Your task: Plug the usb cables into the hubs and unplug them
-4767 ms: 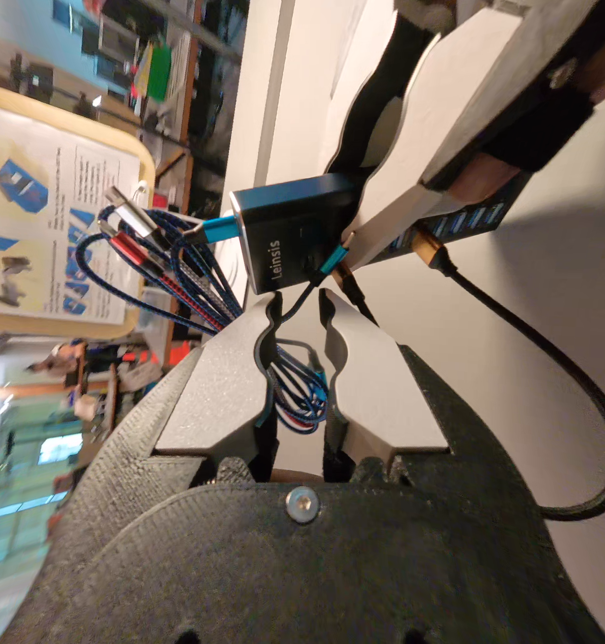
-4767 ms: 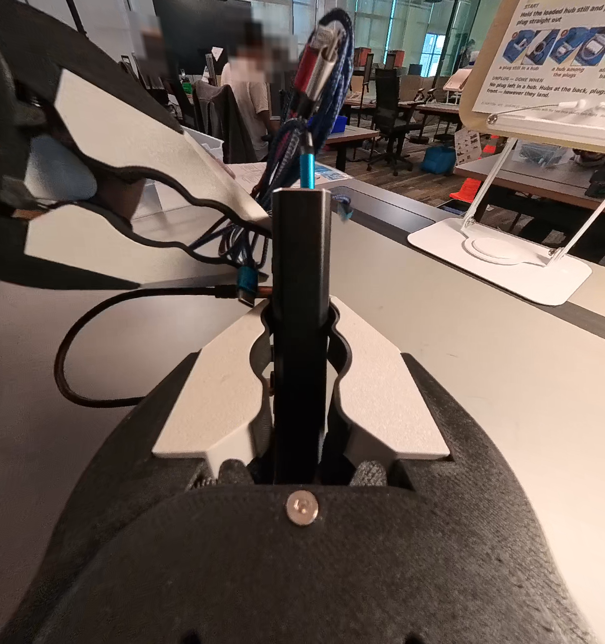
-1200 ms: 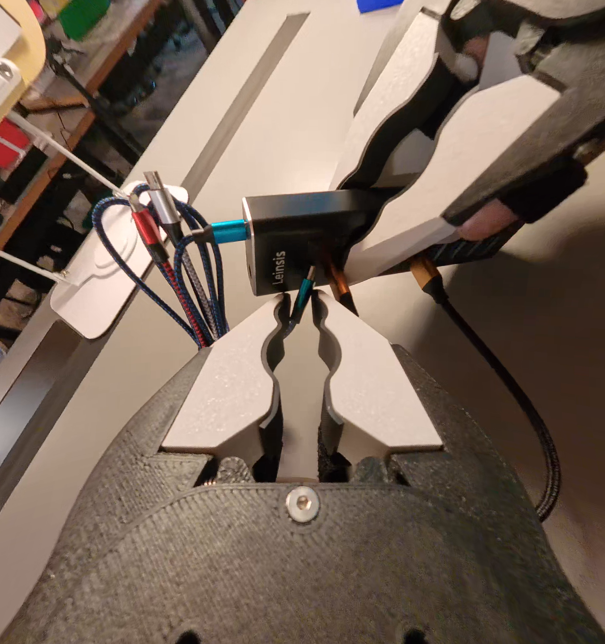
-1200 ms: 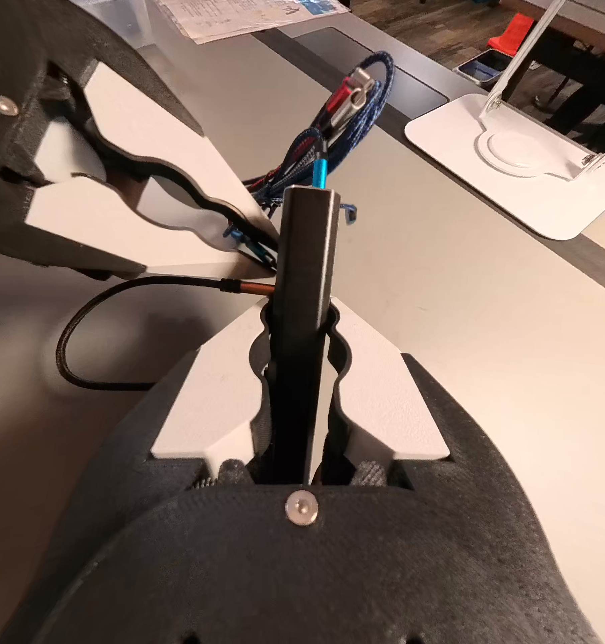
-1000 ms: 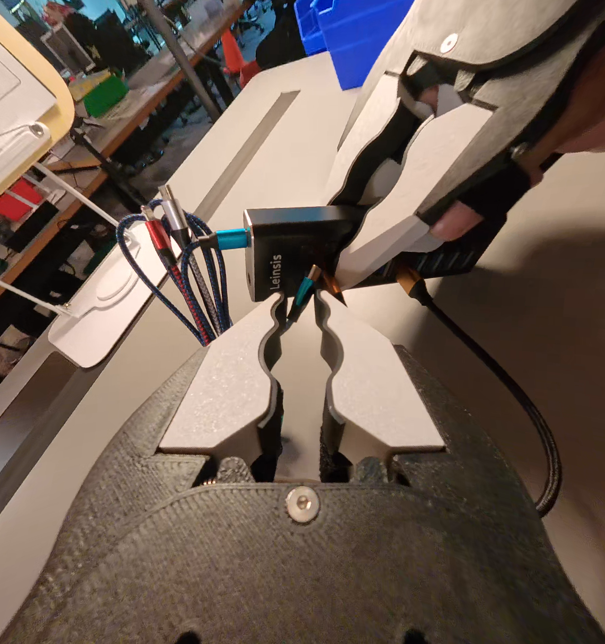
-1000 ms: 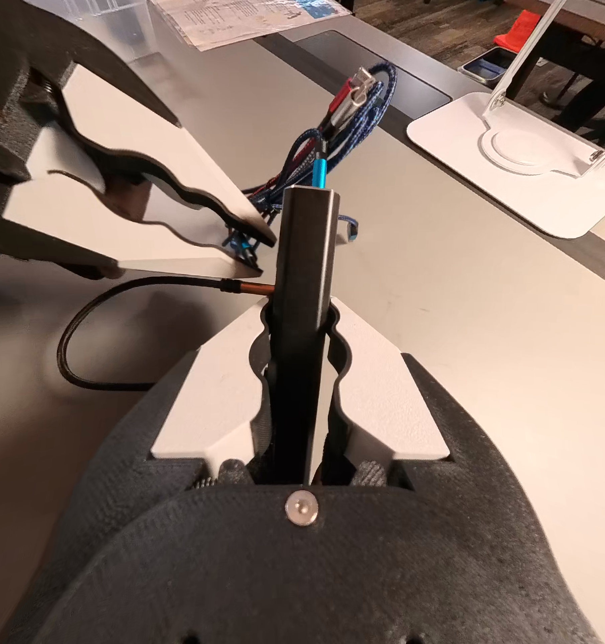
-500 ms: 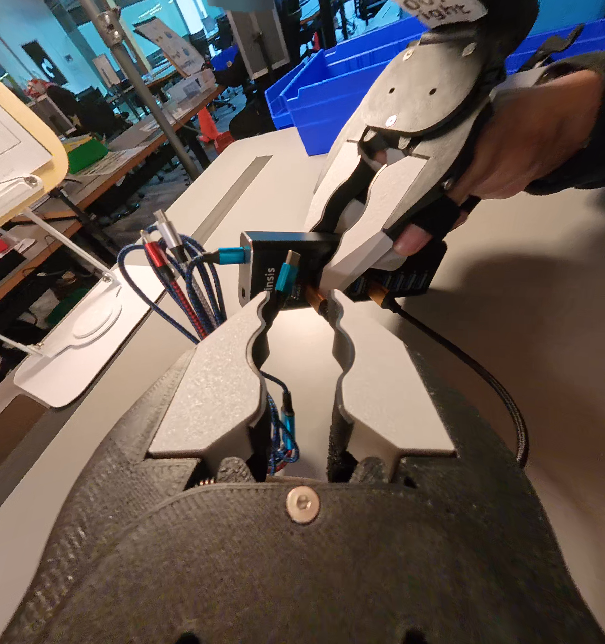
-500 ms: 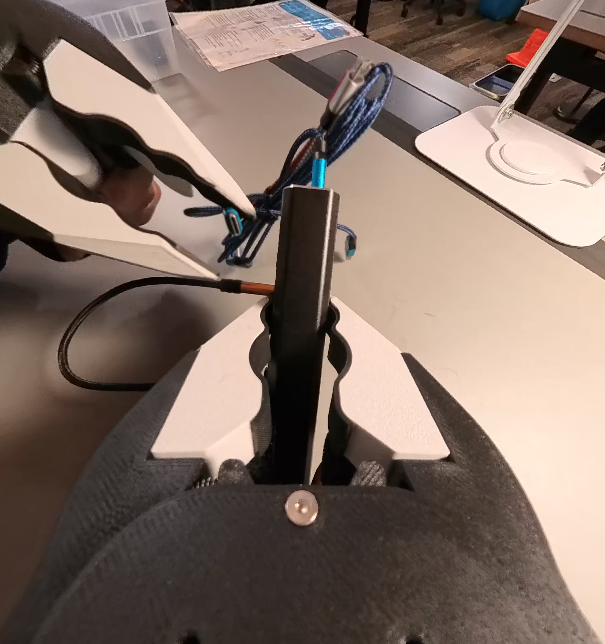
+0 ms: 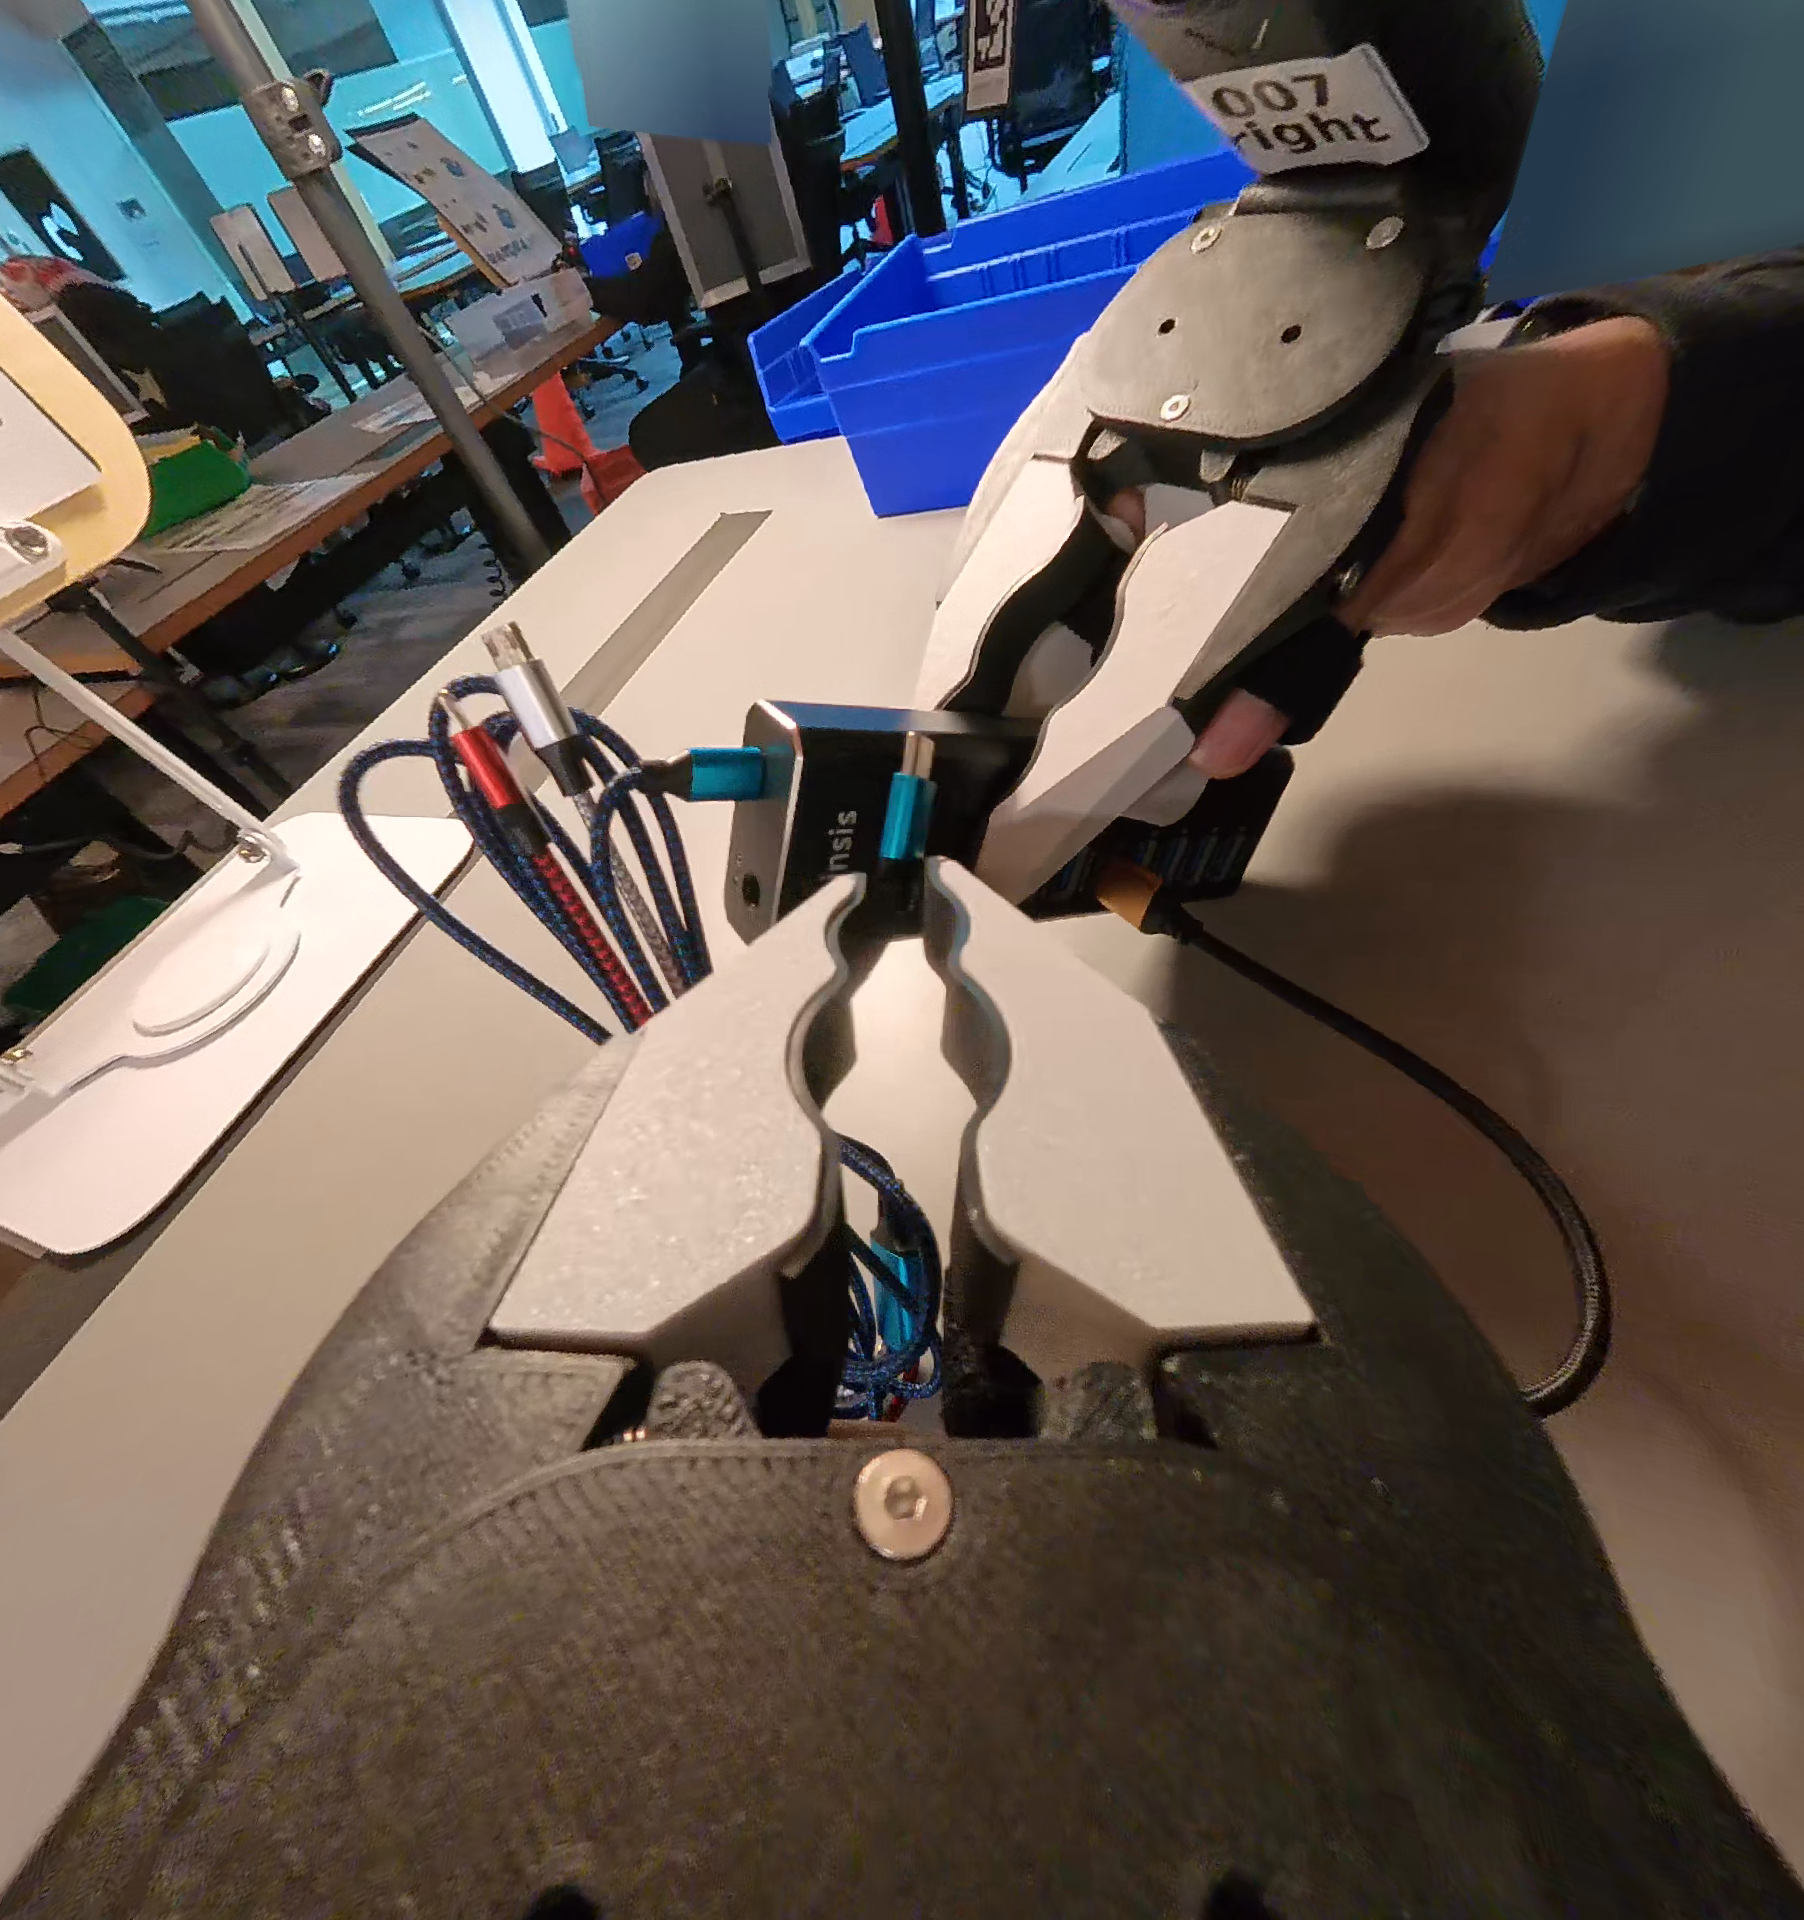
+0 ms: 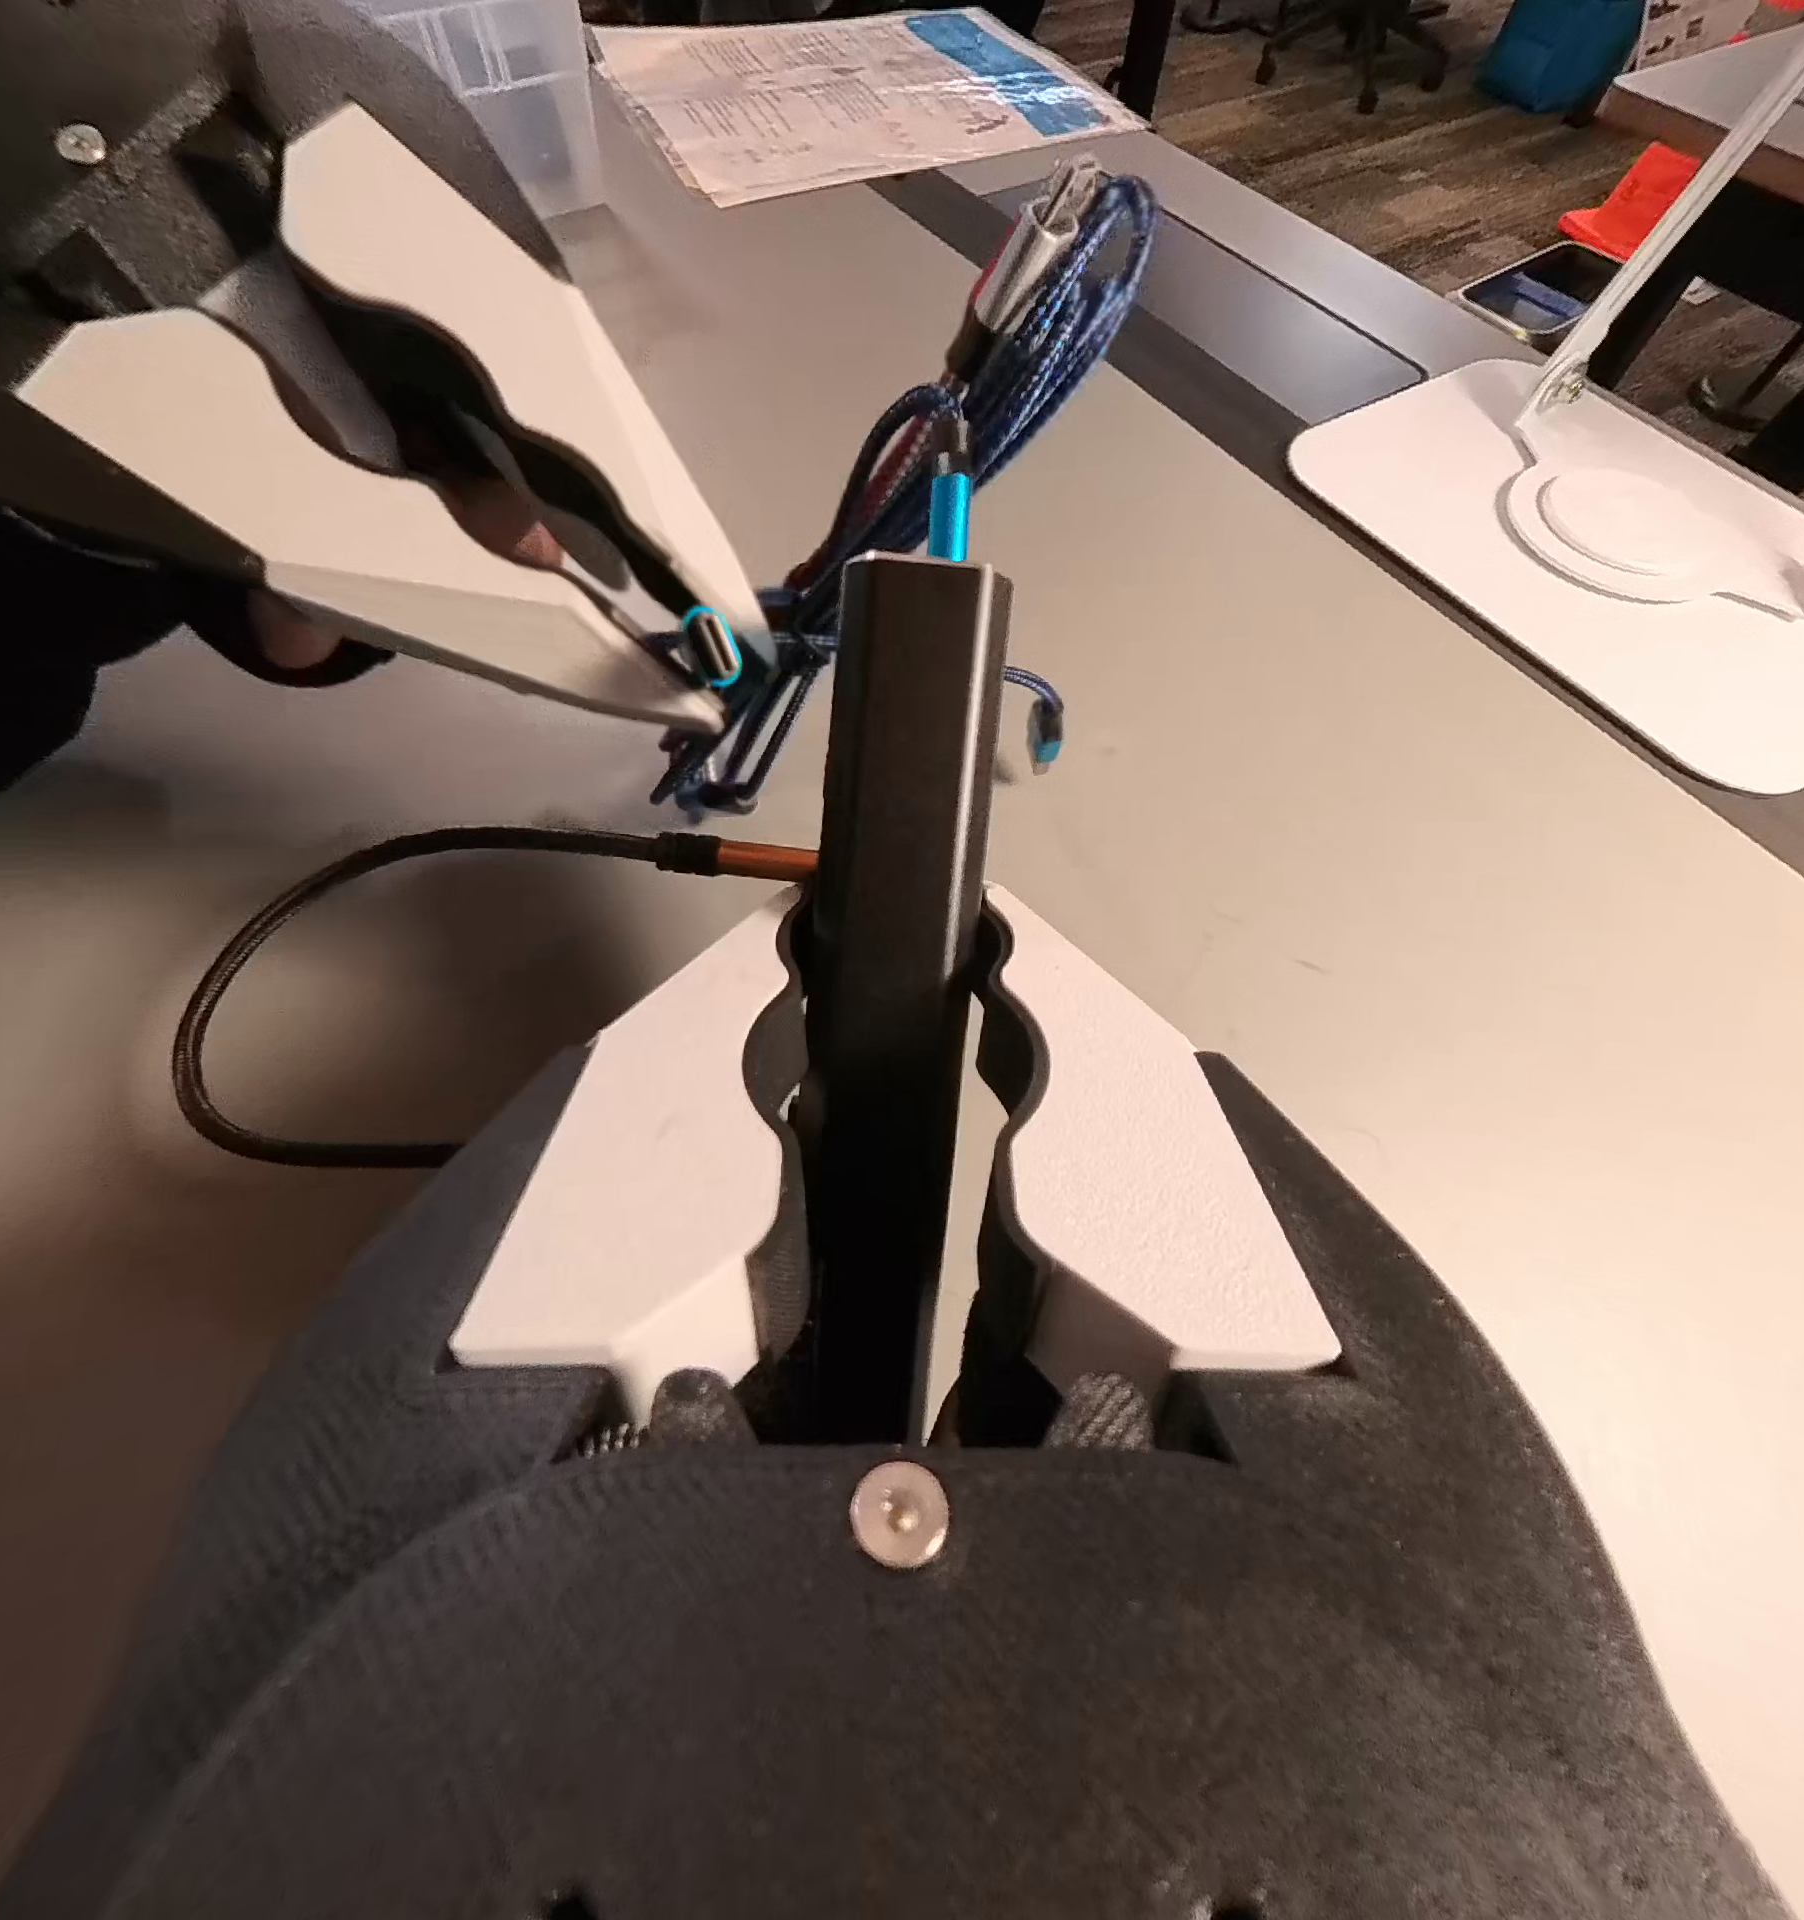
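Note:
My right gripper (image 10: 893, 909) is shut on a black USB hub (image 10: 913, 790) and holds it edge-up above the table. A teal plug (image 10: 950, 514) sits in the hub's far end. A copper plug (image 10: 752, 857) on a black cable sits in its left side. My left gripper (image 9: 893, 883) is shut on a teal USB-C plug (image 9: 903, 816), which is free of the hub (image 9: 846, 790) and just in front of it. In the right wrist view this plug (image 10: 711, 660) shows its open end between the left gripper's fingertips (image 10: 669, 707). The right gripper also shows in the left wrist view (image 9: 1002, 810).
A bundle of blue braided cables with loose red and silver plugs (image 9: 508, 727) hangs from the hub. A white stand base (image 9: 150, 1039) lies at the table's left. Blue bins (image 9: 981, 343) stand behind. Paper sheets (image 10: 856, 94) lie at the table's far end. My right fingertips sit around 4 cm from my left ones.
My left gripper shut on the teal USB-C plug at the hub's side, pulled it out and drew back a little. The right gripper has kept hold of the hub.

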